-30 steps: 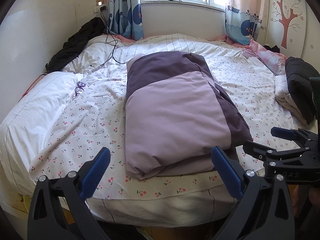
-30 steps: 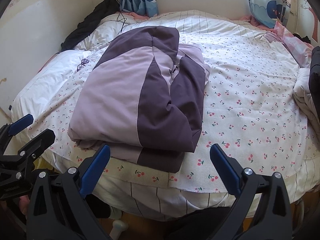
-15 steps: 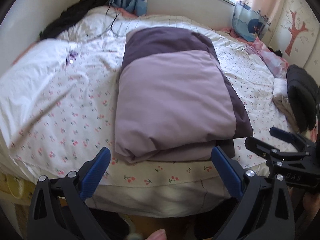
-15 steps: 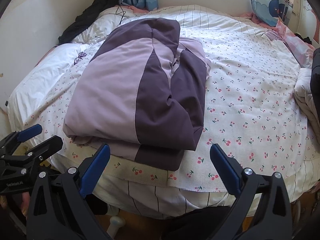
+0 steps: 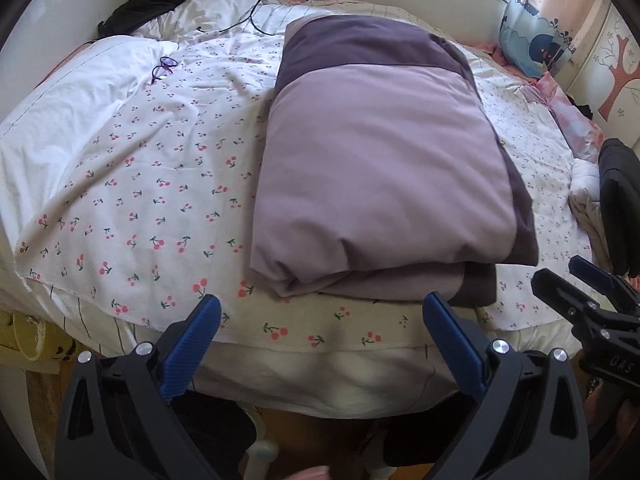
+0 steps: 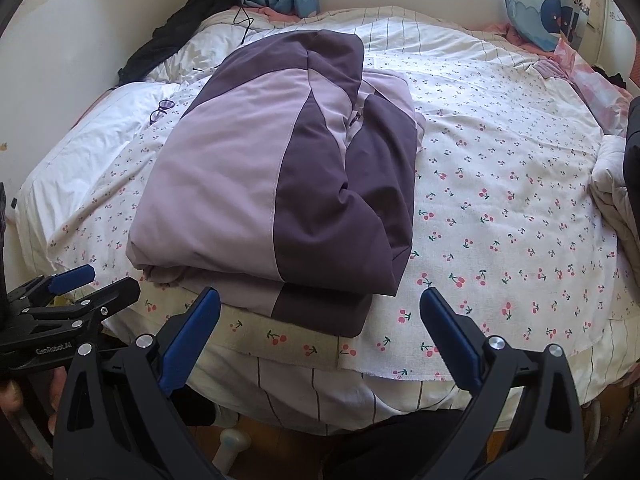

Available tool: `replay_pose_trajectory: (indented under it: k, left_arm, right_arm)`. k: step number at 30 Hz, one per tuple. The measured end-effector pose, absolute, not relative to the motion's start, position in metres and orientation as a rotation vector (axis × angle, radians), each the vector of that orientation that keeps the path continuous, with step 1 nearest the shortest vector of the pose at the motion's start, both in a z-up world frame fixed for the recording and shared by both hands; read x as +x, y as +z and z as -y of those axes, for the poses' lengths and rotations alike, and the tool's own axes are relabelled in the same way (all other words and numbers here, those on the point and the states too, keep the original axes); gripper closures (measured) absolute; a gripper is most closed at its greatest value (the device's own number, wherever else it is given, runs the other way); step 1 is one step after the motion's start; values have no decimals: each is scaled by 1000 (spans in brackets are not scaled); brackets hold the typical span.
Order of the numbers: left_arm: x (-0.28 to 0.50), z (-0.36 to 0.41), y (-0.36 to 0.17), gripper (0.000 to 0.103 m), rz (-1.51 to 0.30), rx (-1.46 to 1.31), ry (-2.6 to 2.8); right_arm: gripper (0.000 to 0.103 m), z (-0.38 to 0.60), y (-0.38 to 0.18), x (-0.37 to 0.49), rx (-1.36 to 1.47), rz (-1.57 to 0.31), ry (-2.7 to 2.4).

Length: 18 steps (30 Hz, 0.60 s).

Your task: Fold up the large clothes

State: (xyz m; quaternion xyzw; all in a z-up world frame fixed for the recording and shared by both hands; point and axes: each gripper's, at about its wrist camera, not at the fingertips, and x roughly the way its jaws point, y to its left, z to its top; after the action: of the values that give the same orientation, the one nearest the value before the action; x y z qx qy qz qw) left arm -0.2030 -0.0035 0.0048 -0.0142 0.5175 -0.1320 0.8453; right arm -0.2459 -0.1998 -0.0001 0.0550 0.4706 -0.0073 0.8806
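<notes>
A lilac and dark purple padded jacket (image 5: 380, 168) (image 6: 276, 176) lies folded into a thick rectangle on the cherry-print sheet (image 5: 152, 200) (image 6: 500, 208), close to the bed's near edge. My left gripper (image 5: 320, 320) is open and empty, just short of the fold's near edge. My right gripper (image 6: 320, 316) is also open and empty, in front of the jacket's near right corner. Each gripper appears at the side of the other's view: the right gripper (image 5: 576, 292) and the left gripper (image 6: 88, 286), both with jaws apart.
Purple glasses (image 5: 164, 67) (image 6: 160, 110) lie on a white pillow at left. A black garment (image 6: 180, 36) and a cable (image 5: 252, 8) sit at the far left corner. Dark and white clothes (image 5: 616, 204) are piled at the right edge. Wooden floor (image 5: 320, 432) shows below the bed.
Both grippers have moved in closer to the bed's near edge and tilted downward, so the jacket looks larger. The jacket has not moved, and both grippers stay open.
</notes>
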Motion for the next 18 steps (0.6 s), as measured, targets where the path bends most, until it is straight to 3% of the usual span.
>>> replay_pose_trajectory:
  k: [18]
  left_arm:
    - [-215,18,14,6,-1065,54,-292]
  right_arm:
    - [7,203,-1,-251,129,-980,-13]
